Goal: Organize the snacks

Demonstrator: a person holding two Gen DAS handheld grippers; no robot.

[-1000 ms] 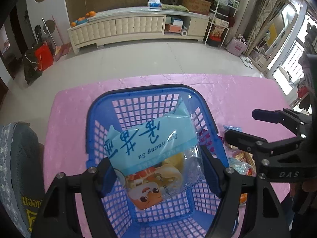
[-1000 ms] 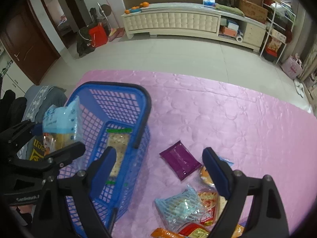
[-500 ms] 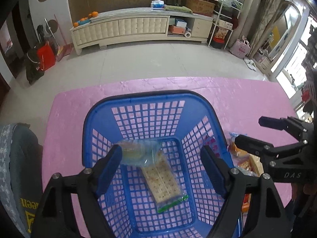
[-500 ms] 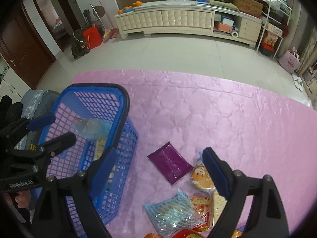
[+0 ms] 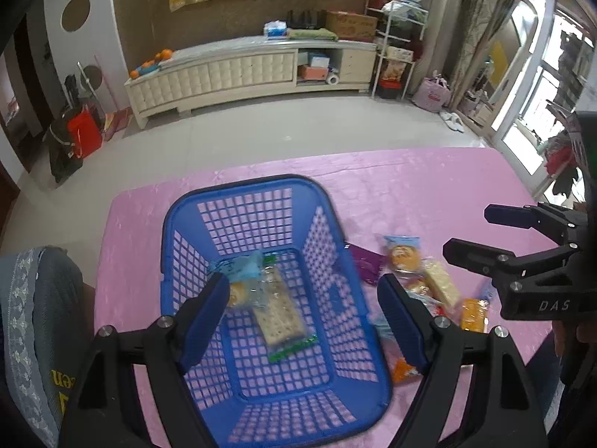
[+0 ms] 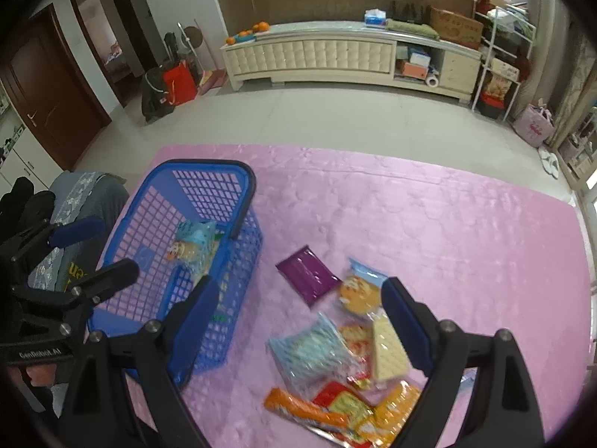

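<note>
Hovering my left claw (image 5: 302, 317) spread and empty over the blue plastic lattice basket (image 5: 238, 224), I see two clear-wrapped snack packets (image 5: 276, 310) lying below it. My right claw (image 6: 298, 321), also spread, hangs above the loose snack pile (image 6: 335, 366) on the pink quilted tablecloth (image 6: 447, 224); tiled floor beyond.

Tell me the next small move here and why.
Probably lower the right gripper onto the loose snack pile beside the blue basket and close on one packet. Its jaws are open and empty above the pile; the left gripper is also empty over the basket, which holds only two packets.
</note>
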